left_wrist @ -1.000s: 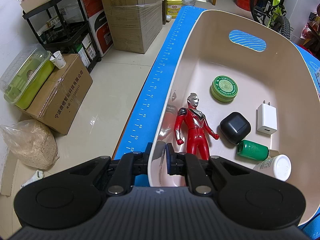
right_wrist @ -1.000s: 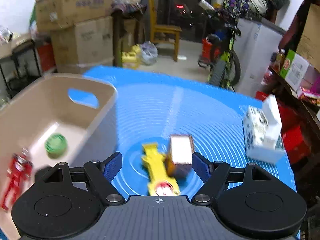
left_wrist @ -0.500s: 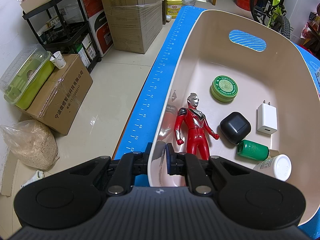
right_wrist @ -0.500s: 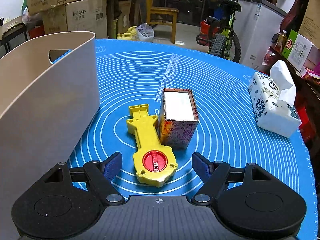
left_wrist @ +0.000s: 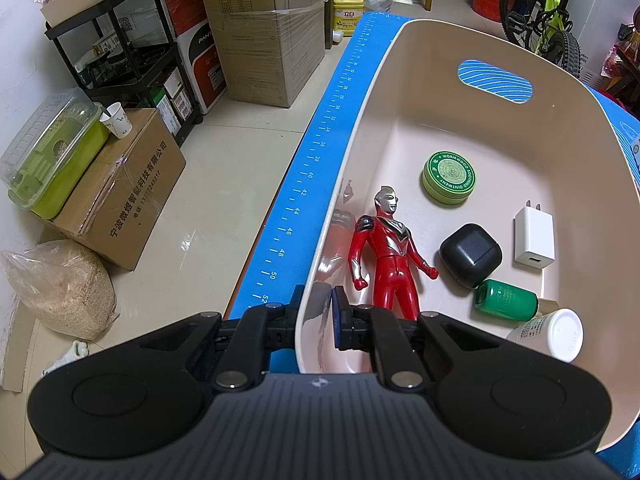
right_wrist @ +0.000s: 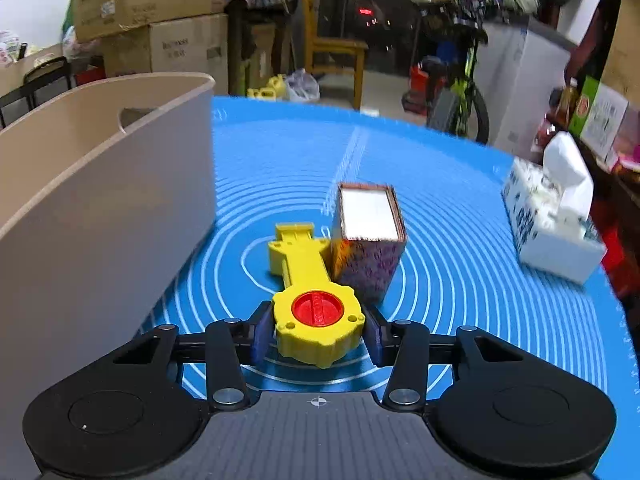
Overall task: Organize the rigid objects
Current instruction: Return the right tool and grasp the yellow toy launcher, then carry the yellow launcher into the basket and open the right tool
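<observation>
Yellow toy (right_wrist: pixel 310 280) with red round centre, flat on blue mat (right_wrist: pixel 460 240), handle pointing away. Round head sits between fingers of right gripper (right_wrist: pixel 318 338); blue pads close against both sides of head, apparently touching. Grip looks made or nearly made, lift not yet begun. Patterned box (right_wrist: pixel 370 240) upright just beside toy's handle, touching or nearly so.

Left gripper (left_wrist: pixel 314 320) pinched on near wall of beige bin (left_wrist: pixel 460 40): one finger outside, one inside, narrow gap filled by rim. Steadying bin, by the look of it.

Already in bin: red figure (left_wrist: pixel 388 252) lying face up, green ointment tin (left_wrist: pixel 448 178), black case (left_wrist: pixel 470 254), white charger (left_wrist: pixel 534 240), green bottle (left_wrist: pixel 506 300), white-capped bottle (left_wrist: pixel 554 334) at near right corner. Six items in. Left out on counter: yellow toy, patterned box. Judged well past halfway. Tissue pack (right_wrist: pixel 552 224) far right on mat; part of the sort or not, cannot tell.

Mat printed with white rings, ruler scale along left edge. Cluttered storeroom around: stacked cartons (left_wrist: pixel 264 28), black shelving cart (left_wrist: pixel 128 60), sack of grain on tiled floor (left_wrist: pixel 60 284), bicycle (left_wrist: pixel 540 12), wooden chair (right_wrist: pixel 332 52).
</observation>
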A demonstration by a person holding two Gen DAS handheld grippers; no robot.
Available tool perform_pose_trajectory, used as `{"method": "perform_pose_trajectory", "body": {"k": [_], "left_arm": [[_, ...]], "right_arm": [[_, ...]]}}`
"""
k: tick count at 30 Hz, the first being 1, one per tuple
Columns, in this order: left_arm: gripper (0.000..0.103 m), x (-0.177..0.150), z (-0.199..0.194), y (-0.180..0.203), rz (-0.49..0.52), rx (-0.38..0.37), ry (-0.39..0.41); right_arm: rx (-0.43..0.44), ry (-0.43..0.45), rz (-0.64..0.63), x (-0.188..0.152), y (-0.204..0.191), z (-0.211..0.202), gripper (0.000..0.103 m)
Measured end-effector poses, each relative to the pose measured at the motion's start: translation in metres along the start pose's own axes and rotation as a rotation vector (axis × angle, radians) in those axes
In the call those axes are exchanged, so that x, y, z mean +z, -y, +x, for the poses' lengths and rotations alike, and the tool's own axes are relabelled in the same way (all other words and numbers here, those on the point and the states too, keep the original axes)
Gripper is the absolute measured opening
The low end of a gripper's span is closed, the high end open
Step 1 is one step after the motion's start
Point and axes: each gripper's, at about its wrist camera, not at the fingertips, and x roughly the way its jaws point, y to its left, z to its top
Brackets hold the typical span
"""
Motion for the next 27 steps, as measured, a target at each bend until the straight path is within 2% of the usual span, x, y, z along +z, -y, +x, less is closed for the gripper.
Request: {"method": "perform_pose_trajectory", "body": {"k": [11, 21, 27], "left_arm": [[0.015, 0.000, 0.000, 0.001, -0.001, -0.001, 0.000], [0.015, 0.000, 0.000, 0.001, -0.001, -0.001, 0.000], [0.015, 0.000, 0.000, 0.000, -0.001, -0.001, 0.000]], "right_arm": [[0.001, 0.078, -0.013, 0.014, -0.002, -0.037, 0.049], [0.000, 0.214, -0.019, 0.041, -0.008, -0.083, 0.049], [0.054, 0.293, -0.037, 0.060, -0.028, -0.109, 0.049]]}}
